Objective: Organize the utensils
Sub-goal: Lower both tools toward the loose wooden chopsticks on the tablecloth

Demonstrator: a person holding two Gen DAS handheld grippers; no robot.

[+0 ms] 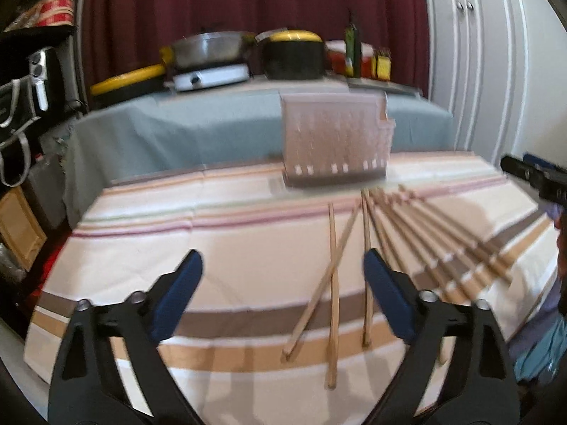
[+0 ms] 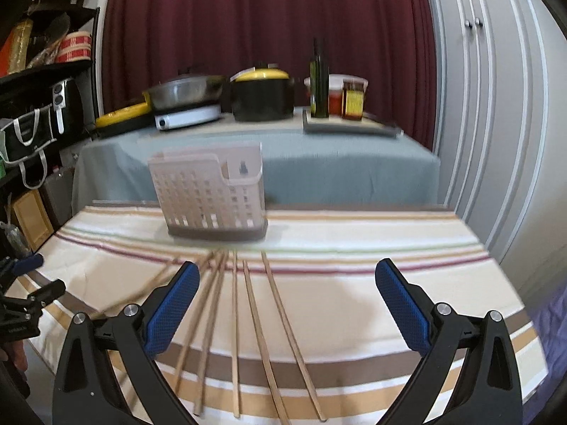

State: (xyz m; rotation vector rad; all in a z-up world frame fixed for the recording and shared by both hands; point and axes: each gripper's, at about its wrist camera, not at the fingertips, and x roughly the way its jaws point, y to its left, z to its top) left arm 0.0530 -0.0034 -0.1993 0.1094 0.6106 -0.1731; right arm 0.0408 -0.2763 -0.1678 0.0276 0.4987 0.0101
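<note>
Several wooden chopsticks (image 1: 333, 283) lie fanned out on the striped tablecloth (image 1: 230, 248), tips pointing toward a pale slotted utensil holder (image 1: 335, 141) that stands upright behind them. My left gripper (image 1: 283, 265) hovers open above the cloth, the nearest chopsticks lying between and just right of its blue pads. In the right wrist view the same chopsticks (image 2: 248, 318) spread under my right gripper (image 2: 287, 276), which is open and empty. The holder (image 2: 209, 194) stands ahead and left of it. The right gripper's body (image 1: 538, 177) shows at the left view's right edge.
Behind is a second table with a grey-blue cloth (image 2: 319, 163) carrying a pan on a hotplate (image 2: 184, 102), a black pot with yellow lid (image 2: 264, 95), a bottle (image 2: 319, 81) and jars. Shelves with bags stand left (image 2: 35, 106); white cupboard doors right (image 2: 496, 124).
</note>
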